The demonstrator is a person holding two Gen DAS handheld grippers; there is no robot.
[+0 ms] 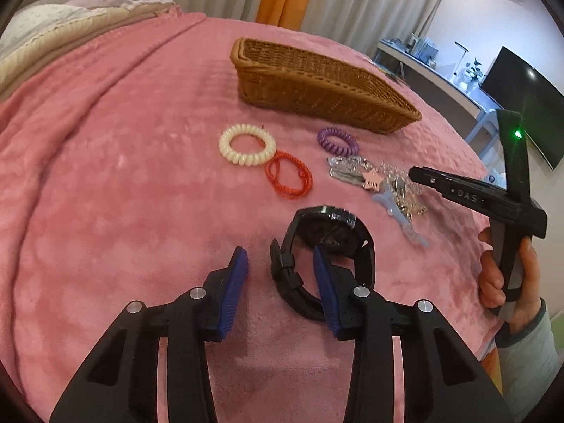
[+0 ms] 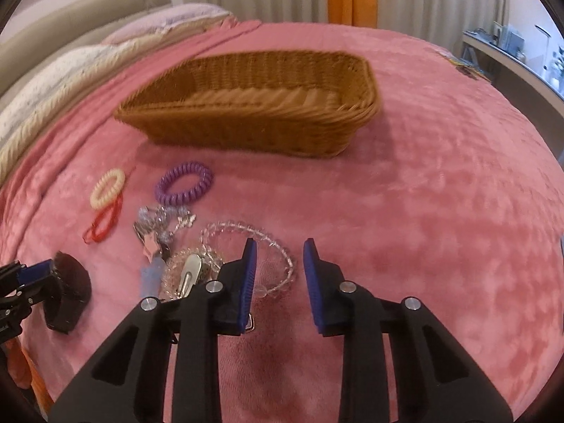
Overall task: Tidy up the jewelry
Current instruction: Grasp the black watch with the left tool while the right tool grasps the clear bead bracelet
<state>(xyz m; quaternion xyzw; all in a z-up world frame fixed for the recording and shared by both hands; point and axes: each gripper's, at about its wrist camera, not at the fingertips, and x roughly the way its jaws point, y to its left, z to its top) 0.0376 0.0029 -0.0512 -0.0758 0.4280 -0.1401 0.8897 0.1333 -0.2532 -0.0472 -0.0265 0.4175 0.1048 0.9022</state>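
A black watch [image 1: 328,246] lies on the pink blanket. My left gripper [image 1: 280,255] is open, its fingers astride the watch's strap near the clasp. The watch shows in the right wrist view [image 2: 68,290] too. My right gripper [image 2: 278,246] is open and empty, hovering over a clear bead bracelet [image 2: 282,264]. A cream coil hair tie [image 1: 246,144], a red cord loop [image 1: 289,174], a purple coil hair tie [image 1: 337,141] and a pile of clips and chains [image 1: 387,185] lie in front of the wicker basket [image 1: 317,88], which looks empty in the right wrist view [image 2: 261,105].
The pink blanket [image 1: 105,176] covers a bed, with pillows [image 1: 53,28] at the far left. A desk and a dark screen [image 1: 521,102] stand past the bed's right edge. Curtains hang behind.
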